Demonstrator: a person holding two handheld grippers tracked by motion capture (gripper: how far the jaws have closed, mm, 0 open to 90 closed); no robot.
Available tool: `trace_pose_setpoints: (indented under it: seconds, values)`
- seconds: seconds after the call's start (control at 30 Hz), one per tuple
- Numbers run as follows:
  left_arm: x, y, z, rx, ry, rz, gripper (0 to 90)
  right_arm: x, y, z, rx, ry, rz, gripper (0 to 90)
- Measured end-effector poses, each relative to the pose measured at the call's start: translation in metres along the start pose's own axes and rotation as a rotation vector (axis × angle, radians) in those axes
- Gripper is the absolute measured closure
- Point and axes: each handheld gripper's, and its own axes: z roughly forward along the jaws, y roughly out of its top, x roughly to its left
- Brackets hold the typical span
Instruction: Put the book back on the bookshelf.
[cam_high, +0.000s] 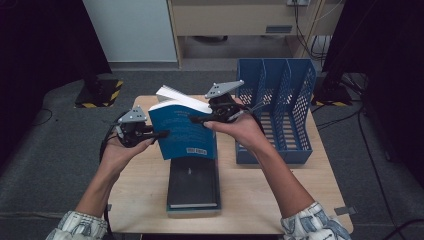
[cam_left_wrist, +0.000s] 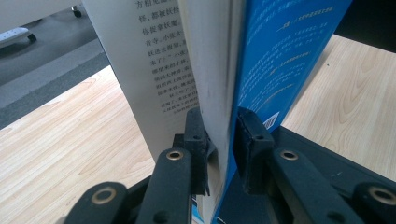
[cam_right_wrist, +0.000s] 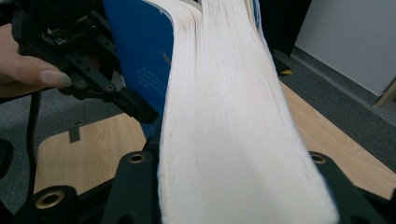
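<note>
A blue-covered book is held upright in the air over the table's middle, its pages fanned slightly at the top. My left gripper grips its left edge. In the left gripper view the two black pads pinch the blue cover and a sheaf of pages, with one printed page loose outside them. My right gripper is shut on the top right corner. In the right gripper view the thick page block fills the space between the jaws, and the left gripper clamps the far edge.
Beneath the held book a black book lies flat on another book near the front edge of the wooden table. A blue mesh file organizer with several slots stands at the right rear. Grey carpet surrounds the table.
</note>
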Motion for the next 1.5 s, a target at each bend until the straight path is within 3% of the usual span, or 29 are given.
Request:
trace_pose_setpoints:
  seconds: [0.4,0.53,0.57,0.6,0.63,0.73,0.77,0.8,1.0,1.07,1.1,1.13,1.2,1.23,1.27,1.3,1.4,1.5]
  values:
    - [0.004,-0.001,0.002,-0.008,-0.006,-0.021,72.7,-0.002,-0.002,0.006,-0.01,0.015,0.014,58.1]
    - [0.005,-0.002,0.003,-0.021,0.035,-0.034,59.9,-0.002,-0.002,0.006,-0.017,0.008,0.022,59.4]
    - [0.006,-0.006,0.005,-0.023,0.071,-0.047,52.2,-0.001,-0.002,0.006,-0.017,0.002,0.025,59.8]
    - [0.006,-0.006,0.005,-0.023,0.071,-0.047,46.8,0.0,-0.002,0.006,-0.016,-0.003,0.025,59.8]
    - [0.007,-0.015,0.006,-0.022,0.102,-0.068,40.8,0.001,-0.001,0.006,-0.014,-0.008,0.033,59.9]
    - [0.01,-0.036,0.005,-0.019,0.135,-0.11,33.1,0.002,0.001,0.007,-0.013,-0.032,0.062,60.1]
    - [0.01,-0.036,0.005,-0.019,0.135,-0.11,29.8,0.001,0.002,0.008,-0.016,-0.039,0.076,60.2]
    - [0.012,-0.055,0.004,-0.025,0.165,-0.159,28.4,0.0,0.002,0.009,-0.02,-0.048,0.1,60.1]
    - [0.006,-0.116,0.01,0.013,0.272,-0.227,17.7,-0.01,0.007,0.013,-0.031,-0.094,0.221,60.3]
    - [0.005,-0.124,0.012,0.015,0.28,-0.235,14.4,-0.013,0.007,0.013,-0.034,-0.102,0.249,60.2]
    - [0.005,-0.135,0.013,0.013,0.288,-0.261,14.1,-0.018,0.008,0.012,-0.041,-0.109,0.297,60.2]
    - [0.008,-0.143,0.014,0.036,0.285,-0.268,13.6,-0.02,0.008,0.011,-0.044,-0.109,0.313,60.2]
    - [0.011,-0.143,0.012,0.045,0.291,-0.261,11.5,-0.023,0.008,0.01,-0.053,-0.109,0.336,60.3]
    - [0.015,-0.144,0.008,0.04,0.32,-0.255,11.0,-0.027,0.009,0.006,-0.067,-0.111,0.375,60.4]
    - [0.016,-0.147,0.008,0.046,0.324,-0.262,10.3,-0.028,0.01,0.004,-0.073,-0.113,0.383,60.4]
    - [0.016,-0.147,0.008,0.046,0.324,-0.262,9.9,-0.028,0.01,0.004,-0.073,-0.113,0.383,60.4]
    - [0.02,-0.159,0.018,0.131,0.337,-0.264,9.9,-0.028,0.012,-0.005,-0.072,-0.12,0.403,60.3]
    - [0.02,-0.159,0.017,0.133,0.339,-0.266,9.9,-0.025,0.012,-0.01,-0.071,-0.125,0.405,60.3]
